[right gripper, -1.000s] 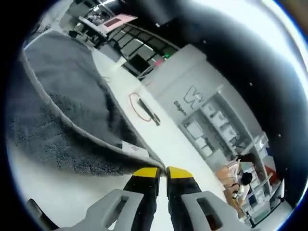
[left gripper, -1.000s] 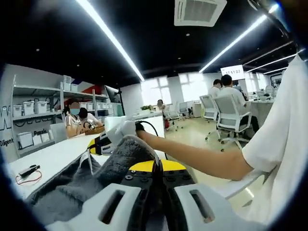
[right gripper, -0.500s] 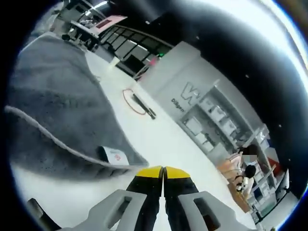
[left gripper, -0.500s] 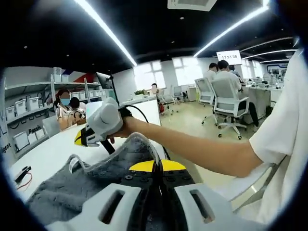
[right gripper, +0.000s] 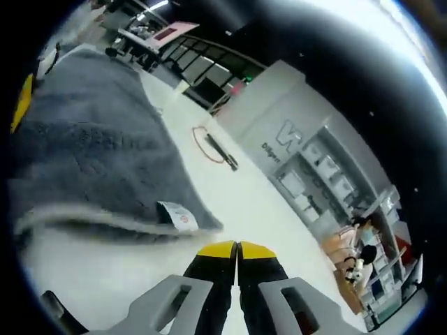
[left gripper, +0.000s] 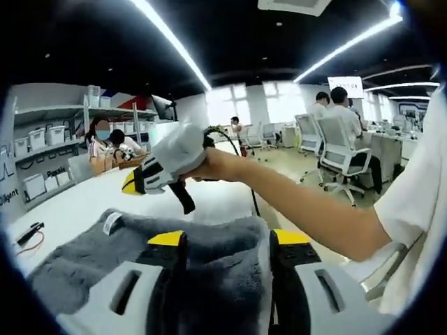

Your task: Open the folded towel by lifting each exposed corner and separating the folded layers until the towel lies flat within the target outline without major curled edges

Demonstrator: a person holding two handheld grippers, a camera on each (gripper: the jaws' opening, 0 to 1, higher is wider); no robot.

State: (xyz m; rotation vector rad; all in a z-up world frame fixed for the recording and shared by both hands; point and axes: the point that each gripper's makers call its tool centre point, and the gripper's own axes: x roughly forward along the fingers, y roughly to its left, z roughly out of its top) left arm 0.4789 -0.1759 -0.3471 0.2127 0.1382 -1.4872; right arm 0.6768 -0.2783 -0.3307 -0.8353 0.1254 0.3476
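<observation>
A grey towel (left gripper: 209, 279) lies spread on the white table (left gripper: 63, 209), its white label (left gripper: 112, 222) at the far left corner. My left gripper (left gripper: 229, 239) is open just above the towel's near edge, with cloth showing between the yellow-tipped jaws. The right gripper (left gripper: 133, 185), held in a person's hand, hovers above the table beyond the towel. In the right gripper view the right gripper (right gripper: 237, 250) is shut and holds nothing. The towel (right gripper: 77, 146) lies to its left with the label (right gripper: 178, 216) at the near corner, a short way from the tips.
A red cable loop with a black item (right gripper: 215, 149) lies on the table (right gripper: 230, 202) beyond the towel, also seen at the far left as the cable (left gripper: 28, 236). Shelves with boxes (left gripper: 42, 136), seated people (left gripper: 105, 150) and office chairs (left gripper: 335, 157) stand around.
My left gripper has opened and let go of the towel, which now lies flatter on the table. The right gripper has come off the towel's edge and lifted, staying shut.
</observation>
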